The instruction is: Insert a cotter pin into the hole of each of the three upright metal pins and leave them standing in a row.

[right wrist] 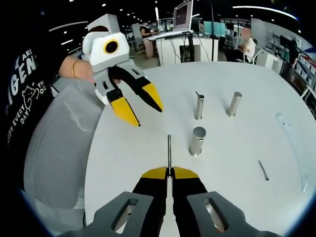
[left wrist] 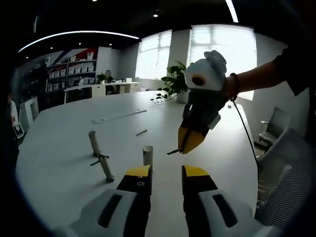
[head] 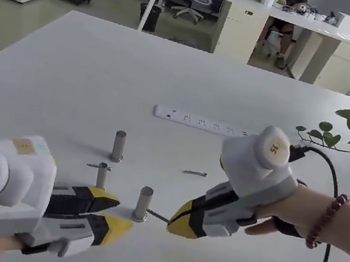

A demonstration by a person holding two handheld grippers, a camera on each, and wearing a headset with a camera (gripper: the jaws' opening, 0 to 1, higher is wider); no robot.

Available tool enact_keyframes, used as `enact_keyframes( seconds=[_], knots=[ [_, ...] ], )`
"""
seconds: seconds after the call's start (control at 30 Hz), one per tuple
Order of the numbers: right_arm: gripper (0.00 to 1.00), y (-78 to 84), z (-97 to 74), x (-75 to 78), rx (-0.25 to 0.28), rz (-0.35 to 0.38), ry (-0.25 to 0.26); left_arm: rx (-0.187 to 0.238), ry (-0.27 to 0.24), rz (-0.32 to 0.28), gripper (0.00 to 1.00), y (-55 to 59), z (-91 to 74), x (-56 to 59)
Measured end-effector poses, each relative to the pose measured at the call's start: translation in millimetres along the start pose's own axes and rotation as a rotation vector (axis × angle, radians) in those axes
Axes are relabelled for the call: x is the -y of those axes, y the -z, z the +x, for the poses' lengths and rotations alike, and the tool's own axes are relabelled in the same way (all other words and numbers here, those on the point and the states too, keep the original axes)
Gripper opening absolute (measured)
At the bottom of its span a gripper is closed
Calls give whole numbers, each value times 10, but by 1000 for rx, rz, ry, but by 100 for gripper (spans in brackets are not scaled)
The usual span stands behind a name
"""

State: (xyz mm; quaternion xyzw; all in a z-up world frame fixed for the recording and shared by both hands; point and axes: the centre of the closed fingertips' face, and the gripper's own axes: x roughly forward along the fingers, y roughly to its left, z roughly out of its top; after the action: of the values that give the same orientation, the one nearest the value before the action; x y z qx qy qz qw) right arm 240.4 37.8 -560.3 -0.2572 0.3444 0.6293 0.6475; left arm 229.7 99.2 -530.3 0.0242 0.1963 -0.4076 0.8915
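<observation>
Pushing off-line is the hazard. On the table (head: 70, 72), the left gripper (head: 118, 215) sits jaws apart and the right gripper (head: 175, 226) is clamped. Nothing steadies the near pin (head: 142, 203), so the cotter pin (head: 158, 216) in the right jaws, tip just beside it, may topple it. The hole is apparently too small to see. Table edges lie well away; other pins (head: 119, 145) stand near.

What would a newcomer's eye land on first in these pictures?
The right gripper, jaws shut on a cotter pin, aims it at the nearest upright pin, with the left gripper open beside that pin. Behind them a second pin already carries a fitted cotter pin, a third pin stands bare, and a loose cotter pin lies to the right.
</observation>
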Motion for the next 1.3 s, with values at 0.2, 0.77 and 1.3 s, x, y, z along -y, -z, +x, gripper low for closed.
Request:
enact_keyframes(
  seconds=[0.2,0.77,1.3],
  knots=[
    [0,30,8,102,-38,0,38,-30,-71,3,24,76,89,-123],
    [0,136,-17,367,-139,-44,150,-32,-158,-17,23,90,420,-315],
    [0,81,4,442,-145,-71,156,-59,-177,-77,21,215,622,-369]
  ],
)
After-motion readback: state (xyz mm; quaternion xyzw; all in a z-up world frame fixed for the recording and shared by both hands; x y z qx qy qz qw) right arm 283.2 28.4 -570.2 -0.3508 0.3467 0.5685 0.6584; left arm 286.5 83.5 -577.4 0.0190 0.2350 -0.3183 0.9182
